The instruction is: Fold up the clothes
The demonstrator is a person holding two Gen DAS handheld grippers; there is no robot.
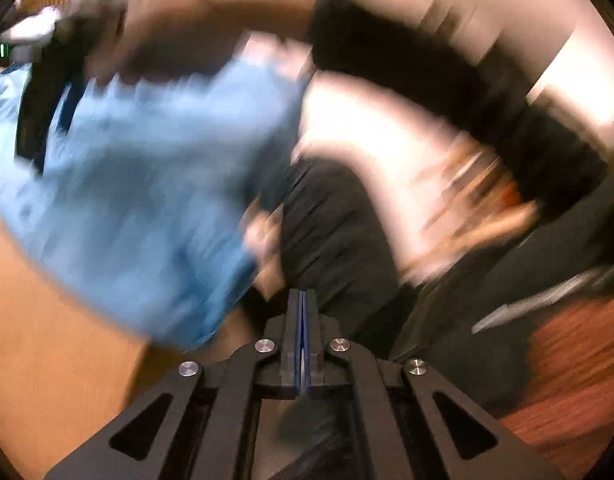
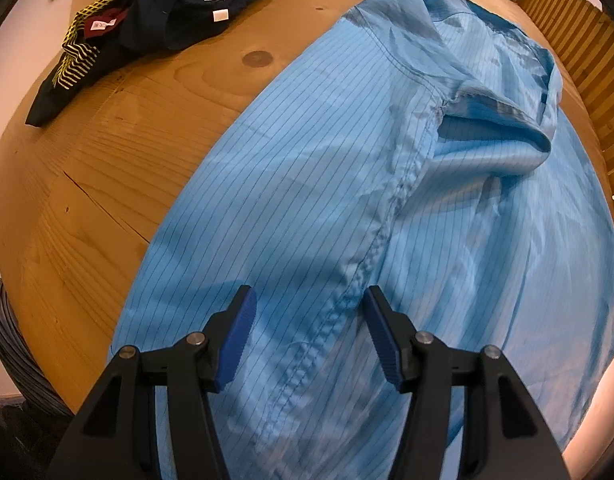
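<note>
The blue striped garment (image 2: 347, 200) lies spread on the wooden table (image 2: 107, 140); the right gripper (image 2: 307, 336) hovers half open over its seam, holding nothing; the left gripper (image 1: 303, 300) is fully closed, apparently empty; a shallow pinch could slip off the thin cloth.

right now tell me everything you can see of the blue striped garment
The blue striped garment is light blue, thin, slightly shiny fabric with fine dark pinstripes. It lies spread and wrinkled on the wooden table, a puckered seam running down its middle and a short sleeve opening near the far end. The right gripper hangs over the seam, fingers open. The left wrist view shows it only as a blur.
</note>
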